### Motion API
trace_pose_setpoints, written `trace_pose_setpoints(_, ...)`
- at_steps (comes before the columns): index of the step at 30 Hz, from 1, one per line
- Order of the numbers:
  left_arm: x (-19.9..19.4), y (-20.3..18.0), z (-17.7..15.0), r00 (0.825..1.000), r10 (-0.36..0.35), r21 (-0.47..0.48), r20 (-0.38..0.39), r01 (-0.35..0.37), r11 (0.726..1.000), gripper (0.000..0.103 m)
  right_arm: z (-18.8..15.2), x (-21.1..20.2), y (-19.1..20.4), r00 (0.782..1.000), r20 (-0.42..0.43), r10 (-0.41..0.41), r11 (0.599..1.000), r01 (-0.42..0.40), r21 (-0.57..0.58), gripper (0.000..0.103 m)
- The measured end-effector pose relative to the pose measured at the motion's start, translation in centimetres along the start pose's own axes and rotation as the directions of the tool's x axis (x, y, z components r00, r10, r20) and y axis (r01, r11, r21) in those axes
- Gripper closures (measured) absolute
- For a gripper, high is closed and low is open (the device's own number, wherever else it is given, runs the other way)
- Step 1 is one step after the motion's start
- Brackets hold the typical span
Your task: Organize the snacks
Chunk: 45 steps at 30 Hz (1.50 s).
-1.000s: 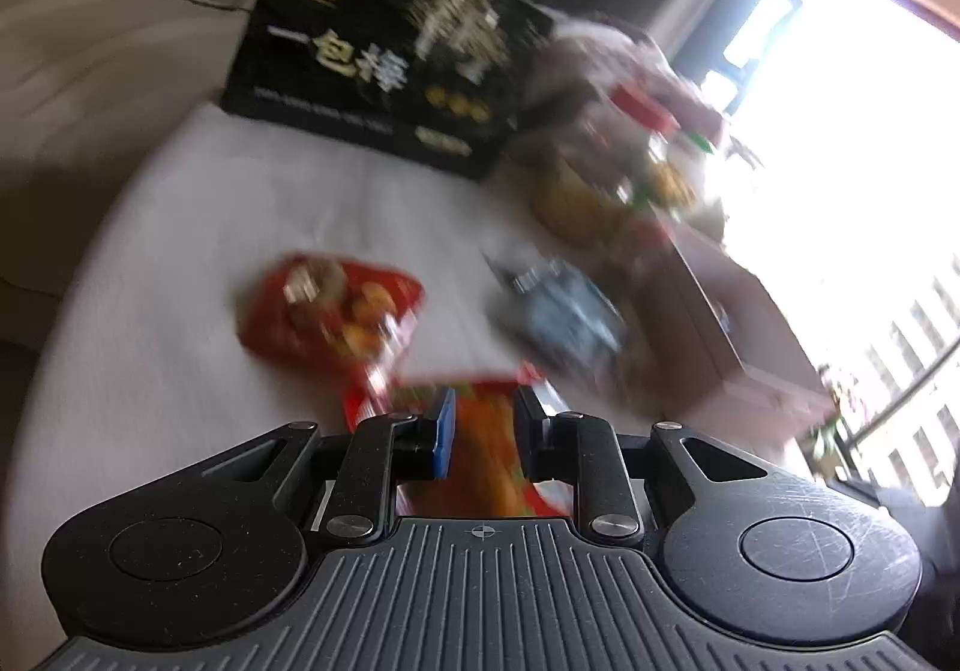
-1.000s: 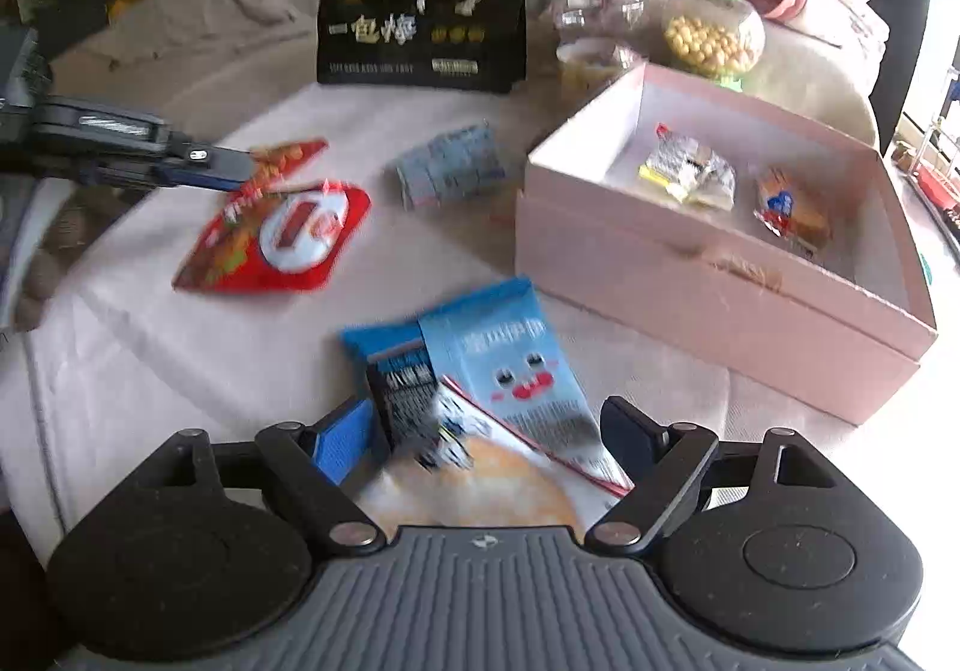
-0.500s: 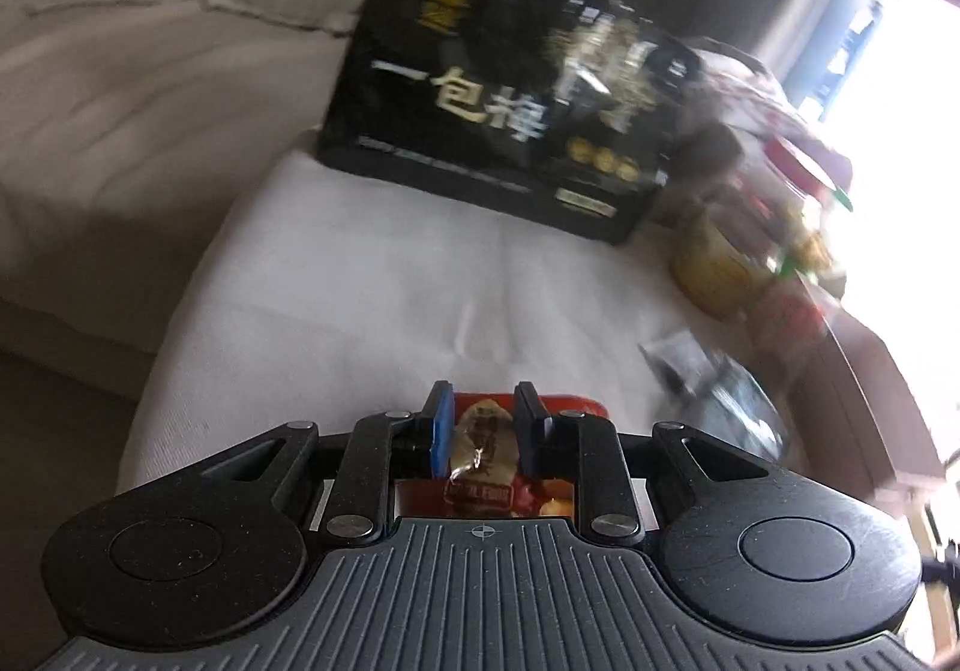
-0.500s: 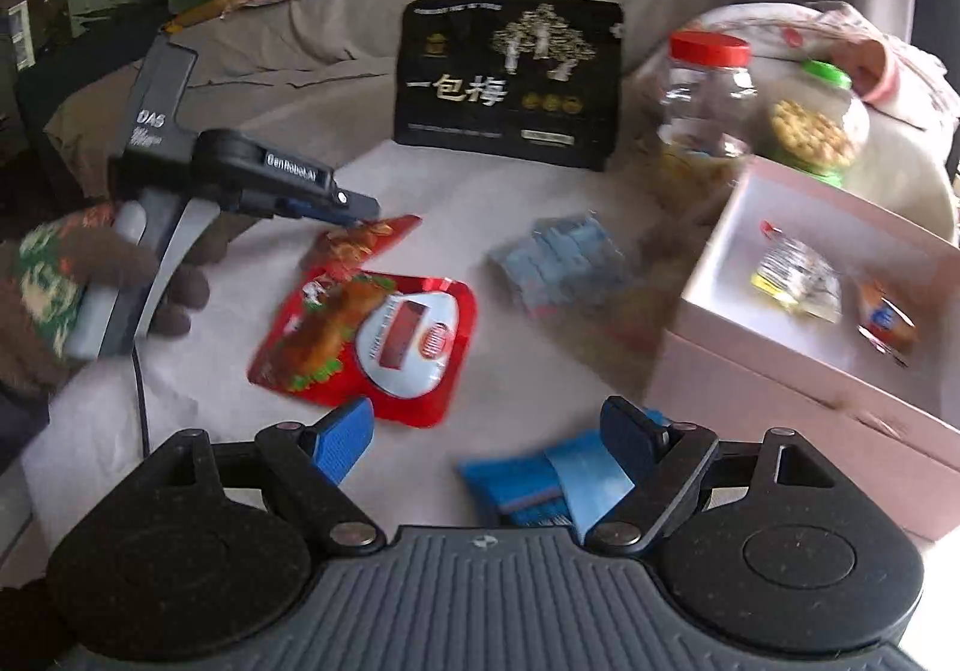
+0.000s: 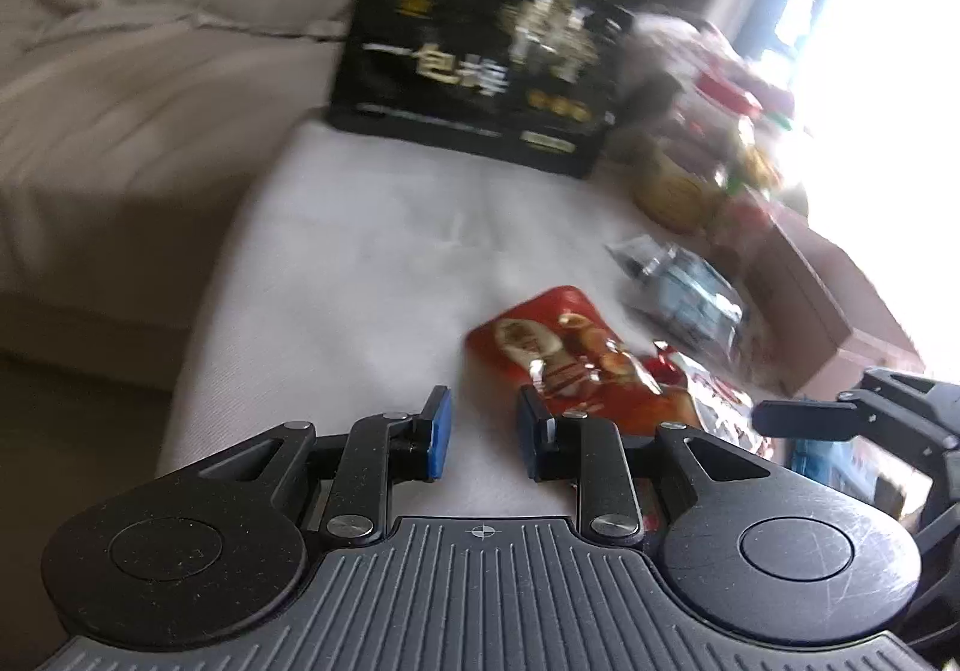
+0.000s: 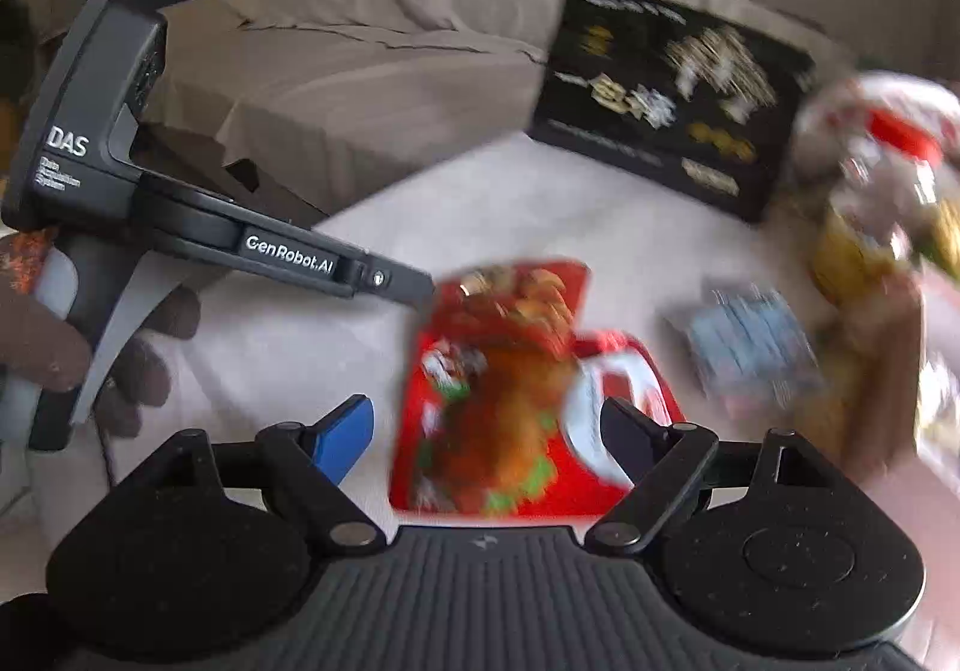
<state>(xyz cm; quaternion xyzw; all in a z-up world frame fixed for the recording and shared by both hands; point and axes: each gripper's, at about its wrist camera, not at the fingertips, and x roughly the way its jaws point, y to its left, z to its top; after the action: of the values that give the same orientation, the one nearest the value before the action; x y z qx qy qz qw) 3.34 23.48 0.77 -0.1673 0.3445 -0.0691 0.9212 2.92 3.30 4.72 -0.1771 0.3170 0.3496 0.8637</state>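
Note:
A small red snack packet [image 5: 552, 353] lies on the white cloth just right of my left gripper [image 5: 483, 431]. Its jaws stand nearly together with only cloth between them. In the right wrist view that packet [image 6: 522, 293] rests on the far edge of a larger red packet [image 6: 510, 431], and the left gripper's [image 6: 420, 287] tip is beside it. My right gripper [image 6: 486, 431] hangs open over the larger packet, pads wide of it on both sides. One right finger [image 5: 798, 419] shows at the left view's edge. The pink box [image 5: 828, 299] stands to the right.
A black box with gold lettering [image 5: 480, 65] stands upright at the back of the cloth. A blue-grey packet [image 5: 690, 287] lies between it and the pink box. Blurred jars [image 5: 720, 131] stand at the back right. A grey sofa [image 5: 150, 71] lies beyond the table's left edge.
My left gripper held the small red packet between its pads; now the packet lies free to its right. My right gripper swung left, from the blue packets to over the large red packet.

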Motion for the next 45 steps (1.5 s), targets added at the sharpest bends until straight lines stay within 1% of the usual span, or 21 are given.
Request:
trace_pose_setpoints(2, -0.5, 0.9, -0.2, 1.0, -0.023, -0.057, 0.008, 0.024, 0.998, 0.076, 1.2, 0.8, -0.1, 0.999, 0.023, -0.027, 1.0, 0.027, 0.002, 0.019)
trace_pose_setpoints(4, -0.9, 1.6, -0.4, 0.999, -0.044, -0.102, 0.018, 0.046, 0.994, 0.076, 2.7, 1.9, -1.3, 1.0, 0.014, -0.007, 0.998, 0.006, 0.057, 0.019)
trace_pose_setpoints(5, -1.1, 1.7, -0.5, 0.999, -0.041, -0.112, 0.024, 0.044, 0.993, 0.076, 3.4, 2.8, -2.0, 1.0, -0.004, 0.013, 0.995, -0.012, 0.095, 0.019)
trace_pose_setpoints(6, -1.3, 1.8, -0.5, 0.999, -0.03, -0.119, 0.031, 0.033, 0.992, 0.076, 3.9, 3.6, -2.5, 0.999, -0.023, 0.029, 0.992, -0.026, 0.126, 0.019)
trace_pose_setpoints(8, -1.6, 1.9, -0.7, 0.999, 0.036, -0.122, 0.033, -0.032, 0.992, 0.076, 4.9, 5.6, -3.1, 0.996, -0.071, 0.048, 0.985, -0.036, 0.17, 0.019)
trace_pose_setpoints(10, -1.9, 1.9, -0.7, 0.995, 0.1, -0.113, 0.03, -0.096, 0.989, 0.076, 5.5, 7.6, -3.0, 0.993, -0.115, 0.035, 0.984, -0.015, 0.175, 0.019)
trace_pose_setpoints(12, -2.2, 2.0, -0.8, 0.991, 0.129, -0.104, 0.029, -0.125, 0.987, 0.076, 5.7, 9.2, -2.8, 0.99, -0.142, 0.027, 0.984, -0.002, 0.179, 0.019)
trace_pose_setpoints(14, -2.4, 1.9, -0.8, 0.99, 0.14, -0.094, 0.026, -0.137, 0.986, 0.076, 5.8, 9.5, -2.4, 0.991, -0.136, 0.001, 0.985, 0.022, 0.168, 0.028)
trace_pose_setpoints(15, -2.5, 1.9, -0.8, 0.99, 0.141, -0.092, 0.025, -0.139, 0.986, 0.076, 5.9, 9.4, -2.1, 0.99, -0.138, -0.001, 0.987, 0.022, 0.156, 0.029)
trace_pose_setpoints(19, -2.8, 1.8, -1.0, 0.99, 0.141, -0.083, 0.018, -0.139, 0.987, 0.076, 5.7, 7.4, -2.1, 0.992, -0.116, 0.038, 0.989, -0.02, 0.147, 0.031)
trace_pose_setpoints(24, -2.7, 0.9, -1.1, 0.992, 0.127, -0.064, 0.011, -0.126, 0.99, 0.076, 5.1, 1.5, -3.5, 0.999, -0.023, 0.027, 0.99, -0.024, 0.137, 0.033)
trace_pose_setpoints(26, -2.7, 0.3, -1.2, 0.992, 0.126, -0.046, 0.009, -0.125, 0.991, 0.076, 4.3, -1.2, -4.7, 1.0, 0.006, 0.012, 0.99, -0.013, 0.143, 0.034)
trace_pose_setpoints(28, -2.7, -0.4, -1.2, 0.992, 0.124, -0.03, 0.008, -0.124, 0.992, 0.076, 3.0, -3.6, -5.9, 1.0, 0.016, -0.013, 0.988, 0.01, 0.153, 0.035)
trace_pose_setpoints(32, -2.7, -2.1, -1.3, 0.994, 0.107, 0.007, 0.002, -0.107, 0.994, 0.076, -0.7, -6.9, -8.3, 0.997, -0.022, -0.074, 0.98, 0.077, 0.185, 0.035)
trace_pose_setpoints(35, -2.4, -3.6, -1.3, 0.997, 0.081, 0.042, -0.011, -0.081, 0.996, 0.076, -3.5, -8.3, -10.3, 0.988, -0.06, -0.145, 0.964, 0.155, 0.218, 0.035)
trace_pose_setpoints(37, -2.3, -5.1, -1.6, 0.998, 0.053, 0.071, -0.027, -0.051, 0.996, 0.076, -5.3, -9.2, -12.0, 0.978, -0.073, -0.193, 0.938, 0.206, 0.279, 0.035)
trace_pose_setpoints(39, -2.0, -7.0, -2.2, 0.997, -0.024, 0.11, -0.073, 0.032, 0.993, 0.076, -7.1, -9.7, -14.2, 0.974, -0.09, -0.207, 0.905, 0.225, 0.36, 0.034)
trace_pose_setpoints(40, -1.9, -8.0, -2.6, 0.992, -0.075, 0.125, -0.107, 0.088, 0.988, 0.076, -7.9, -9.8, -15.3, 0.973, -0.109, -0.204, 0.886, 0.231, 0.403, 0.031)
trace_pose_setpoints(42, -1.5, -10.1, -3.6, 0.971, -0.162, 0.157, -0.174, 0.19, 0.969, 0.076, -9.6, -10.0, -17.1, 0.972, -0.135, -0.195, 0.846, 0.236, 0.479, 0.027)
trace_pose_setpoints(43, -1.5, -11.4, -4.3, 0.957, -0.199, 0.18, -0.21, 0.238, 0.955, 0.076, -10.3, -10.2, -17.6, 0.972, -0.135, -0.191, 0.832, 0.233, 0.503, 0.026)
trace_pose_setpoints(45, -1.3, -13.9, -5.7, 0.926, -0.256, 0.226, -0.279, 0.323, 0.919, 0.076, -11.7, -10.8, -18.0, 0.974, -0.129, -0.186, 0.82, 0.226, 0.527, 0.026)
